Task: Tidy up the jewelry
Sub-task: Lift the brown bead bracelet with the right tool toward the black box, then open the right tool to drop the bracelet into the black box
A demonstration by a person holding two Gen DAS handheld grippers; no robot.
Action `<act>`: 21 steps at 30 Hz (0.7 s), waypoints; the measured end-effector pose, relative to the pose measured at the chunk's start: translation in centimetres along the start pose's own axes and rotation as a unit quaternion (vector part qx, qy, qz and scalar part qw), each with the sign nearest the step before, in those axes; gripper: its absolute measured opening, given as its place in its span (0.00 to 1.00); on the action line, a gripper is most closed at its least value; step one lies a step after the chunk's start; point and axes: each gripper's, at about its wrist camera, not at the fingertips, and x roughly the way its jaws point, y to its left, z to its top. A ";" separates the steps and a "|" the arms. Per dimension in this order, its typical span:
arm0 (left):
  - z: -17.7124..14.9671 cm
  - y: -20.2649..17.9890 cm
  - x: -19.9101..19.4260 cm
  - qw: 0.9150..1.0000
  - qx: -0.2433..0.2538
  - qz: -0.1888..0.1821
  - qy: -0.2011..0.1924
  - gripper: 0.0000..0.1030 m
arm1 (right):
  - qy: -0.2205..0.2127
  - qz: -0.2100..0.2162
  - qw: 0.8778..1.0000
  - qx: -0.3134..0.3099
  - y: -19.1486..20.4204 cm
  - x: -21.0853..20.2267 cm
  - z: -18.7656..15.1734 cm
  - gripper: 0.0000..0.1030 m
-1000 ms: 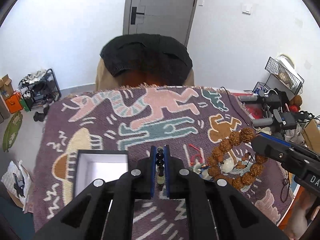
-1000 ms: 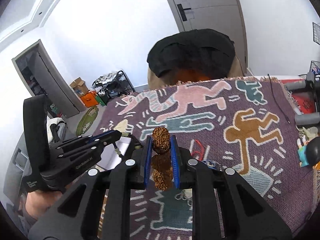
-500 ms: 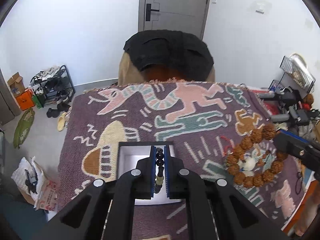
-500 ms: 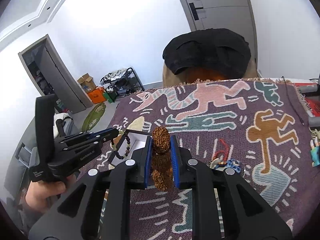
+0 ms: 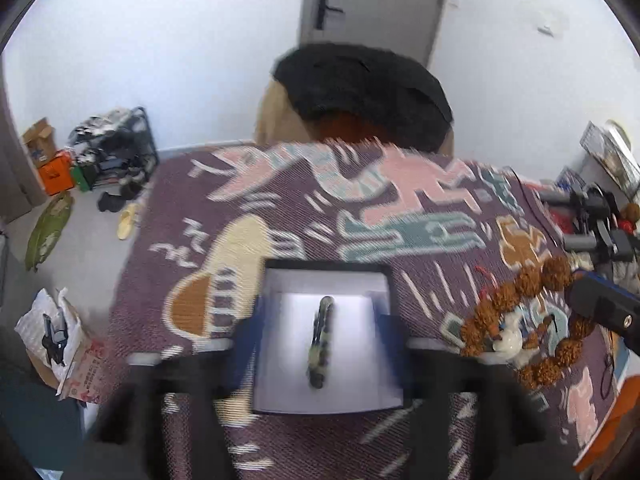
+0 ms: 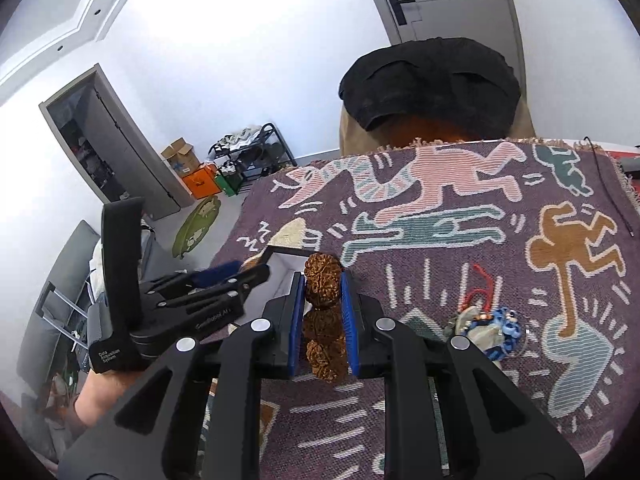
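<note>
Clearly, from the left wrist view, the left claw (image 5: pixel 326 344) stands spread wide, its blurred fingers on either side of the white box (image 5: pixel 276 360) on the tabletop, and the dark bead bracelet (image 5: pixel 322 342) lies stretched along the box floor, free of both pads. That drop looks done, so this claw should lift straight up and away without clipping the box walls. Off to the right, the brown seed bracelet (image 5: pixel 520 320) hangs in a loop from the right claw above the patterned blanket (image 5: pixel 280 216).

From the right wrist view, the right claw (image 6: pixel 323 312) is pinching the brown seed bracelet between its blue pads (image 6: pixel 297 320), with the knobbly beads stacked in the gap. The box sits just beyond its tips, half hidden by the left claw. My judgement: keep the pinch firm, wait until the left claw clears, carry the loop over the box centre, lower until the beads rest, then release. A small blue trinket pile (image 6: pixel 490 328) remains on the blanket.
</note>
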 end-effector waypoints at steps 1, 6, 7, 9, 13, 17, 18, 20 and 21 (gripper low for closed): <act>0.0 0.5 -0.6 1.000 -0.004 0.002 -0.012 0.65 | 0.000 0.002 1.000 -0.001 0.2 0.2 0.1 0.18; -0.3 3.0 -2.9 0.999 -0.021 0.013 -0.032 0.66 | 0.006 0.012 1.000 -0.005 1.7 1.1 0.7 0.18; -0.4 3.5 -3.2 0.999 -0.022 0.017 -0.035 0.66 | 0.006 0.012 1.000 -0.007 2.0 1.3 0.9 0.18; -0.7 4.4 -4.0 0.998 -0.028 0.021 -0.042 0.73 | 0.006 0.012 1.000 -0.012 2.8 1.9 1.2 0.18; -1.2 5.8 -6.0 0.997 -0.034 0.033 -0.067 0.85 | 0.016 0.010 1.000 -0.014 4.1 3.7 1.7 0.18; -1.6 6.6 -7.8 0.995 -0.033 0.047 -0.087 0.92 | 0.025 -0.012 0.999 -0.023 5.0 5.5 1.8 0.18; -1.7 6.8 -8.2 0.994 -0.033 0.050 -0.089 0.92 | 0.027 -0.019 0.999 -0.026 5.2 6.0 1.7 0.18; -2.0 7.1 -9.1 0.993 -0.033 0.061 -0.095 0.92 | 0.031 -0.036 0.998 -0.033 5.5 6.9 1.7 0.19; -2.2 7.2 -9.4 0.992 -0.032 0.066 -0.099 0.92 | 0.034 -0.041 0.998 -0.038 5.7 7.3 1.7 0.21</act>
